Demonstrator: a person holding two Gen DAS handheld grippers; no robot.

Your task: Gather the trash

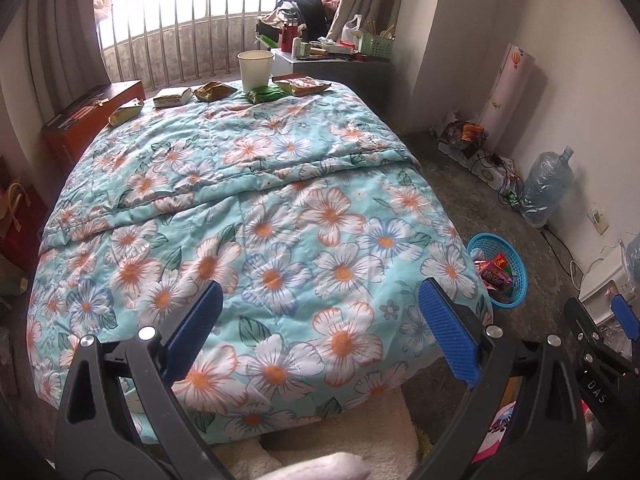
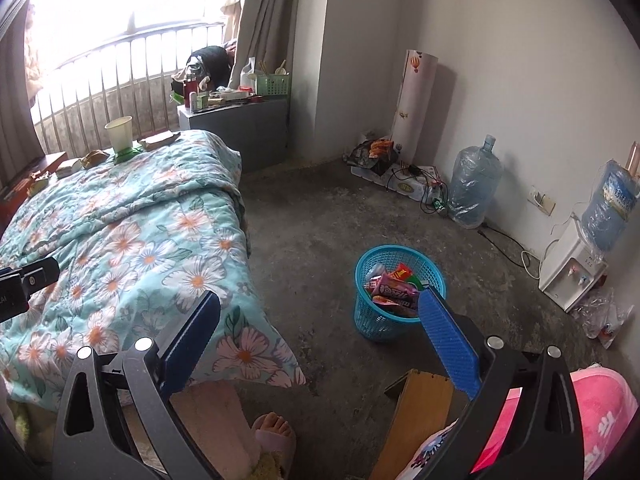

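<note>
Several snack wrappers lie at the far end of the floral bed: a yellow one (image 1: 125,112), a pale packet (image 1: 172,97), a brown one (image 1: 213,91), a green one (image 1: 265,94) and another (image 1: 303,86). A white paper cup (image 1: 255,67) stands among them; it also shows in the right wrist view (image 2: 119,132). A blue basket (image 2: 394,292) with wrappers in it stands on the floor right of the bed, also in the left wrist view (image 1: 498,268). My left gripper (image 1: 320,312) is open and empty over the near end of the bed. My right gripper (image 2: 320,320) is open and empty beside the bed, near the basket.
A grey nightstand (image 2: 240,128) with clutter stands by the window. Water jugs (image 2: 474,184), a dispenser (image 2: 570,276), cables and a paper roll line the right wall. A red-brown box (image 1: 88,120) sits left of the bed. A wooden stool (image 2: 416,412) and a slippered foot (image 2: 272,432) are close below.
</note>
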